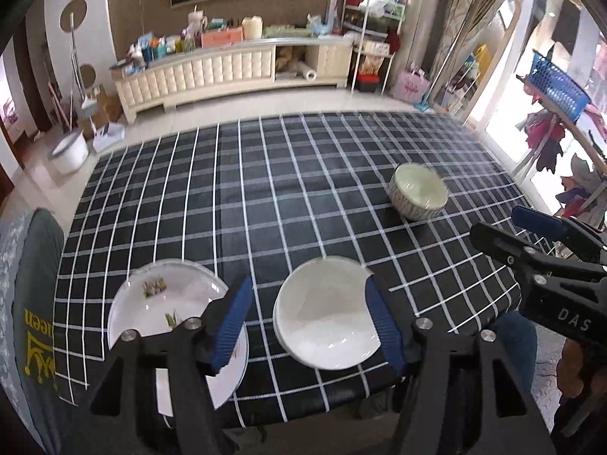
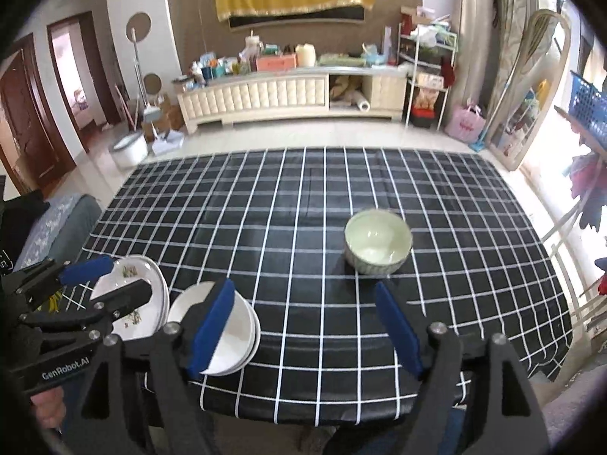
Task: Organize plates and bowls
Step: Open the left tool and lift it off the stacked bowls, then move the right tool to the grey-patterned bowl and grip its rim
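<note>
From the left wrist, I am holding the left gripper (image 1: 309, 326) apart and empty above the stacked white plates (image 1: 326, 314), beside the patterned plates (image 1: 170, 311) at the counter's (image 1: 265, 189) near edge. From the right wrist, the right gripper (image 2: 307, 326) is gaping empty; I am judging the green bowl (image 2: 377, 242) next, its path clear.

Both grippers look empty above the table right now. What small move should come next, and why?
Probably bring the right gripper forward and down toward the green bowl. That bowl stands alone on the checked tablecloth, apart from the white bowls and the decorated plates stacked near the front edge. It sits just ahead of the right gripper, whose jaws are open and empty.
</note>
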A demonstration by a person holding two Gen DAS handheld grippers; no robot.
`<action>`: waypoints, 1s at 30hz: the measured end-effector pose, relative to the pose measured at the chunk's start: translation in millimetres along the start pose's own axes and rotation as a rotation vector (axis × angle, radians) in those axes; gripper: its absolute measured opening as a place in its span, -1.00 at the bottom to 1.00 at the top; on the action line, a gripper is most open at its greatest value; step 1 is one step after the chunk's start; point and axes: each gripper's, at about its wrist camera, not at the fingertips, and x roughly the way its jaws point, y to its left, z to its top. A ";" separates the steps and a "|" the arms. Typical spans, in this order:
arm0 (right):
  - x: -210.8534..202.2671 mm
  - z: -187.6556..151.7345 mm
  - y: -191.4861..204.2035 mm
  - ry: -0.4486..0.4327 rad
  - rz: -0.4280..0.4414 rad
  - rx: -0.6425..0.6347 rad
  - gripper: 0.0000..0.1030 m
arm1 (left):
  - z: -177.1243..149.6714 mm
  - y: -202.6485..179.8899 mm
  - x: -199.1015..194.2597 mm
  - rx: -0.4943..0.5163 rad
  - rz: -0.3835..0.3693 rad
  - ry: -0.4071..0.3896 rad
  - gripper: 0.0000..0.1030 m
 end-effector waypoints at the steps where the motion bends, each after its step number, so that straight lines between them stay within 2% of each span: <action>1: -2.7 1.6 -1.6 -0.008 0.004 -0.004 0.61 | 2.0 -1.5 -3.5 0.003 -0.003 -0.008 0.17; 4: -11.1 6.5 -10.0 -0.055 -0.026 -0.003 0.62 | 12.3 -9.6 -14.3 0.015 -0.016 -0.037 0.17; 13: -11.3 17.7 -47.8 -0.071 -0.049 0.033 0.66 | 42.1 -41.6 -22.4 0.055 -0.031 -0.094 0.18; 30: 30.0 42.2 -110.6 -0.028 -0.059 0.078 0.66 | 97.1 -102.7 40.5 0.127 -0.065 -0.020 0.17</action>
